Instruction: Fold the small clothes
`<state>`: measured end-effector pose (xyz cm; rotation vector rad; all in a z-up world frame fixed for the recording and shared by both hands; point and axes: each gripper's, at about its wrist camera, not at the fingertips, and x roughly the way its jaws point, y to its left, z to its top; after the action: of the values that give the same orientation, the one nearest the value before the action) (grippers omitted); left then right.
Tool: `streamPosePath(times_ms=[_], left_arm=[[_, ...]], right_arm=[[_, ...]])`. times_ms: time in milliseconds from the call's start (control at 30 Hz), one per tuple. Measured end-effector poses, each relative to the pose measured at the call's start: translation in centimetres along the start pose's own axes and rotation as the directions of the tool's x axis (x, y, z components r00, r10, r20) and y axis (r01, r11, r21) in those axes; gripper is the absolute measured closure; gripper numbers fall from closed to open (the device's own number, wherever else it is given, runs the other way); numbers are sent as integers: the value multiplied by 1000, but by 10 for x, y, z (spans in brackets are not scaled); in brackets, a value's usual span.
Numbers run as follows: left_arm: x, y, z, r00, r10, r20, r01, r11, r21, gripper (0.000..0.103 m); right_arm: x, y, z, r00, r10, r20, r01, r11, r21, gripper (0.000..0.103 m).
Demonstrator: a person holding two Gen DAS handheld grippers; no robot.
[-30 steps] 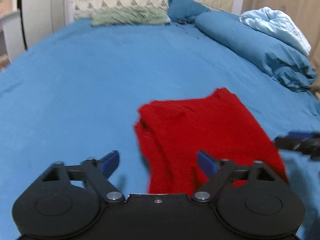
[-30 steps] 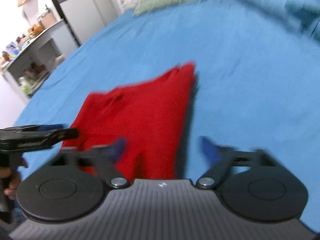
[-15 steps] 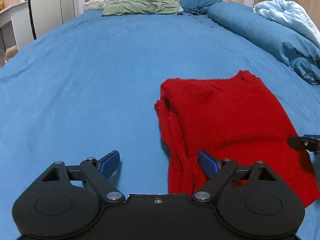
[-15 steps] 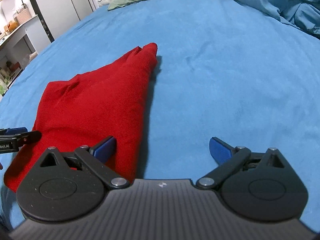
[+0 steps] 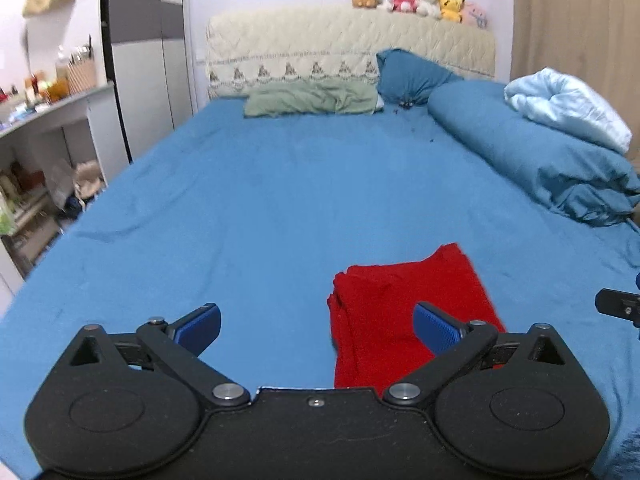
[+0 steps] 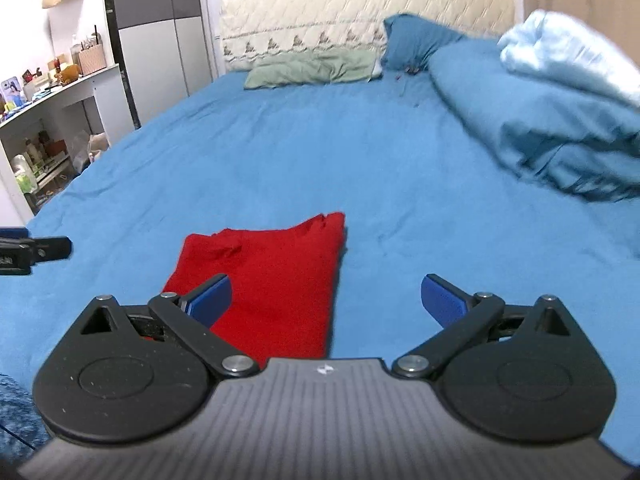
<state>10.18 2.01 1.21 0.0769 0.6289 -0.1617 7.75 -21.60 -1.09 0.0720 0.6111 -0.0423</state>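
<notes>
Left tool (image 5: 316, 330): spread wide, holding nothing.
Right tool (image 6: 326, 298): same, gaping, nothing held.
Red garment (image 6: 276, 276): folded on bed (image 6: 360, 168), my 12 o'clock.
Next: I'd smooth edges flat, judge fold done.

Before you, a folded red knit garment (image 5: 404, 300) of matt, slightly fuzzy cloth lies on a smooth blue cotton-like bedsheet (image 5: 280, 208). Your left gripper (image 5: 316, 328) and right gripper (image 6: 326, 298) show matt black plastic links, shiny metal rivets and blue finger pads (image 5: 434, 328).
</notes>
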Motion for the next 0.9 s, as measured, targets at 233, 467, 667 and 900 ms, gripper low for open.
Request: streamPosePath(times_ms=[233, 467, 667, 900], left_arm=[[-62, -11, -24, 1000, 7, -26, -6, 1000, 11, 0], [-77, -20, -59, 998, 27, -61, -23, 998, 58, 0], [-72, -24, -77, 995, 1, -102, 5, 999, 54, 0], [-78, -31, -80, 998, 5, -65, 0, 997, 74, 0]], right_arm=[[-72, 20, -12, 998, -58, -15, 58, 998, 0, 0], [-99, 29, -44, 992, -90, -87, 91, 996, 8, 0], [-102, 34, -67, 986, -87, -141, 89, 996, 9, 0], [-97, 40, -76, 981, -93, -171, 96, 995, 9, 0]])
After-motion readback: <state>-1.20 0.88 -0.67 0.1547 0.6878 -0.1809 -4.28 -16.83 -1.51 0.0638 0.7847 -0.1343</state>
